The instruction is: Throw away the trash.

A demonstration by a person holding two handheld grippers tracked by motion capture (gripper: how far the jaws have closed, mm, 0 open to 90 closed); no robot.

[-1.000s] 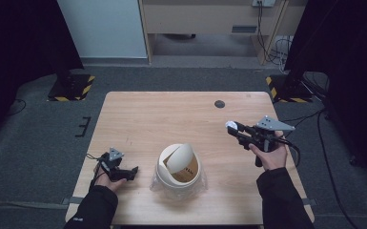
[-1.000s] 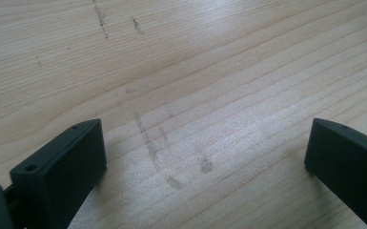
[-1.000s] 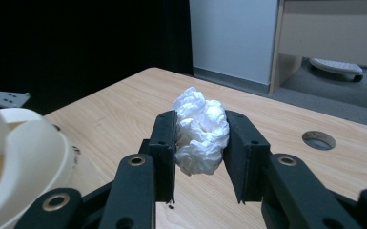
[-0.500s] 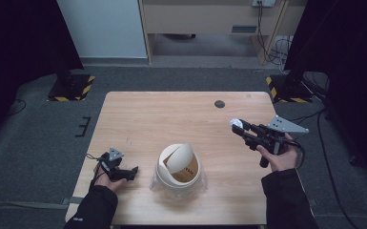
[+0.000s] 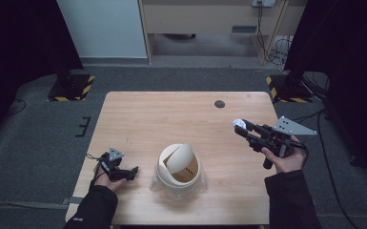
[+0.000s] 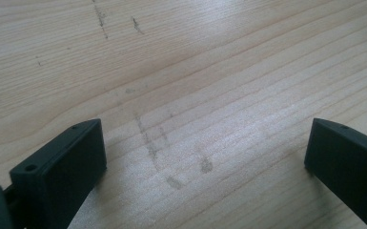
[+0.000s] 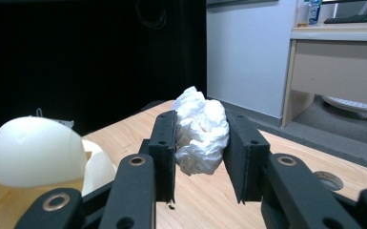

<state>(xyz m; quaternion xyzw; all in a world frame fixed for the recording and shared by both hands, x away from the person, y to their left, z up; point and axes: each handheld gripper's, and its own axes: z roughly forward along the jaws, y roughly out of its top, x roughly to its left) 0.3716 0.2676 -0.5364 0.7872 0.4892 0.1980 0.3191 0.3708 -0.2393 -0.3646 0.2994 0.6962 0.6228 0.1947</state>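
My left gripper rests near the table's near-left corner, jaws spread wide over bare wood. Mid-table by the near edge stands the bin, its swing lid tilted; brown print shows on its wall, too small to read. My right gripper, above the right edge, pinches the tissue wad between both pads. I judge the wad light, soft, crushable and unlikely to slip; a grip across its bulk suits it. No label is legible.
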